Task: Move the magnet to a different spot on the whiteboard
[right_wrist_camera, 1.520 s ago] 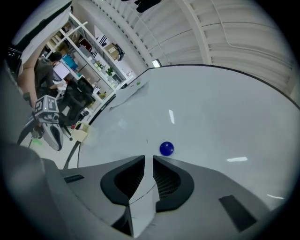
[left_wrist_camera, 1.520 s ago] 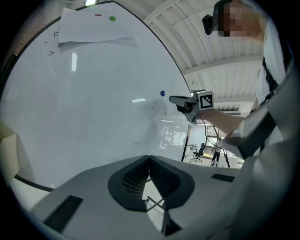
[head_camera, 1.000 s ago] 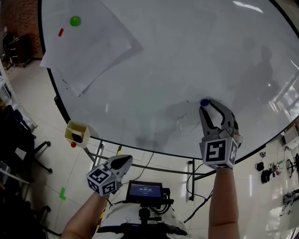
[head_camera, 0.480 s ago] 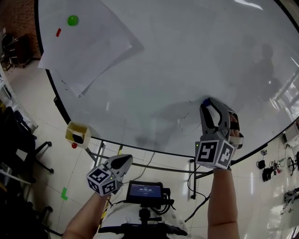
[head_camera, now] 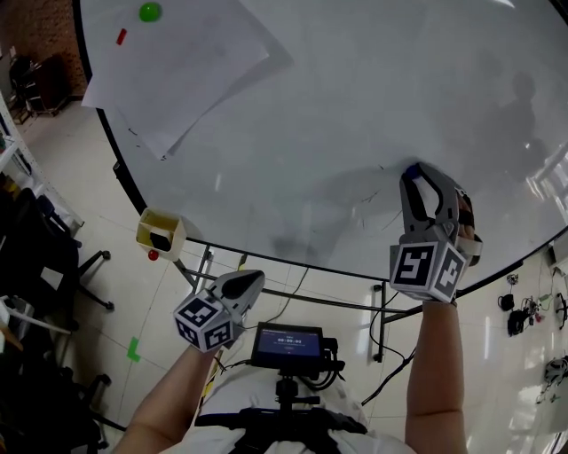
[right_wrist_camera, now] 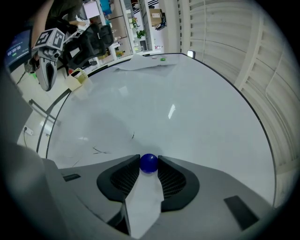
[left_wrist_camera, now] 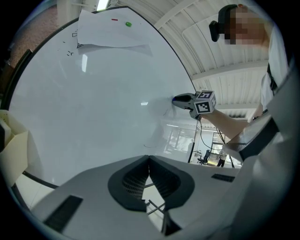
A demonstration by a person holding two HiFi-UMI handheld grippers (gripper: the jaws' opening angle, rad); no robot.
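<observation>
The right tongs [head_camera: 414, 174] have just been closing on the blue magnet [right_wrist_camera: 149, 163] low on the whiteboard [head_camera: 337, 106] — both tips seem to be touching it. The left tongs [left_wrist_camera: 149, 158] are hanging shut — holding nothing.

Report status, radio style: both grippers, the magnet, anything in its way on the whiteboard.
Left gripper shut, empty, held low. Right gripper jaws just closing, now on blue magnet against whiteboard. Only papers, far corner, well away.

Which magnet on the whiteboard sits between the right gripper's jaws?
The blue magnet, low on the board; the right gripper's jaws have just been closing on it. The green magnet and red magnet sit far off on the paper.
</observation>
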